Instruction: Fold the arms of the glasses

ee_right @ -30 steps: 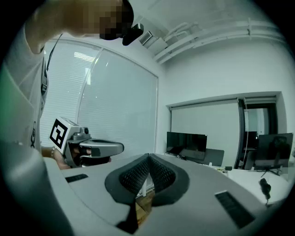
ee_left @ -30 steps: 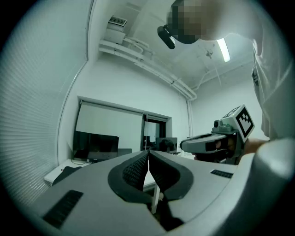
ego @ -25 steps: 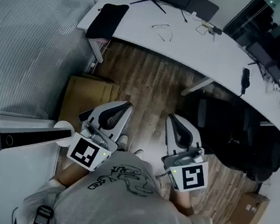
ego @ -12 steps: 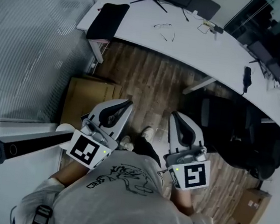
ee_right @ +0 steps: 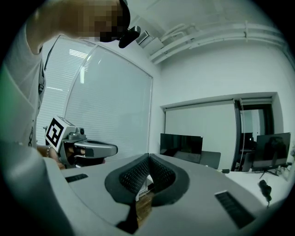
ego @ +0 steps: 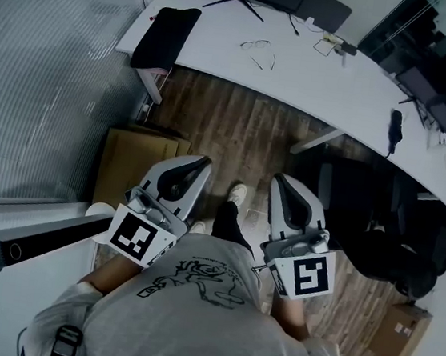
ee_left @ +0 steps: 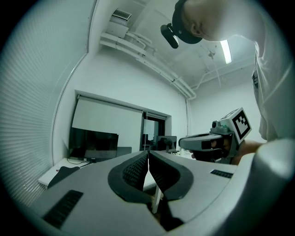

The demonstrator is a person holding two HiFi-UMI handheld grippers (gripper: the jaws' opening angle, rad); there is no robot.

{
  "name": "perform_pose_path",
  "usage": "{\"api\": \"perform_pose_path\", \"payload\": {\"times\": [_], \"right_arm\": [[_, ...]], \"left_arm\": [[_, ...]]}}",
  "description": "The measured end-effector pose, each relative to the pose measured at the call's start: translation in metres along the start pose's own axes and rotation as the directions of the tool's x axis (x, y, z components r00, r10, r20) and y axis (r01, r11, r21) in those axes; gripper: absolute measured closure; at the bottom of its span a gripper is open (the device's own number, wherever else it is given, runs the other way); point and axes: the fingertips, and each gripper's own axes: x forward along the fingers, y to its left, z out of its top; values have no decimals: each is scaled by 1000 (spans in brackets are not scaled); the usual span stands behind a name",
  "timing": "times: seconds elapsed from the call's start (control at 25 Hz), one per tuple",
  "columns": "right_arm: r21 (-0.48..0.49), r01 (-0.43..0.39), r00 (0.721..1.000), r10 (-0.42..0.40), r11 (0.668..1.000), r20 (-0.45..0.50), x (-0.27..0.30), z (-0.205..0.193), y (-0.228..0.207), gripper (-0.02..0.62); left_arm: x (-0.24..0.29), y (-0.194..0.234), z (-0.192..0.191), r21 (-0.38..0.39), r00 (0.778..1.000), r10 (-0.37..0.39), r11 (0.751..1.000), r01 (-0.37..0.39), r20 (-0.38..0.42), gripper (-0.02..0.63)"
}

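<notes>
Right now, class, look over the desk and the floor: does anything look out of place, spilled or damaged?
Nothing looks spilled or damaged. The only thing that stands out is the glasses, which lie on the white desk with their arms apparently spread open rather than folded.

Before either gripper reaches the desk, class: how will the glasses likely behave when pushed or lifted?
The glasses look thin-framed, so probably light and easily bent. On the smooth white desk they would likely slide when nudged. Their arms look spread, so may swing.

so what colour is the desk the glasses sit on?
White. The desk under the glasses shows best in the head view.
</notes>
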Motion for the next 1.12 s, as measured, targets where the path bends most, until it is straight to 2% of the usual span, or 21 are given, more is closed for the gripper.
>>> {"api": "perform_pose_path", "payload": {"times": [0.56, 1.12], "right_arm": [[27, -34, 999, 34, 999, 15, 64, 7, -134, 585], [50, -36, 999, 35, 998, 19, 97, 4, -255, 585]], "left_arm": [[146, 33, 8, 27, 999, 36, 999, -36, -31, 583], [271, 36, 7, 36, 997, 38, 999, -36, -60, 583]]}}
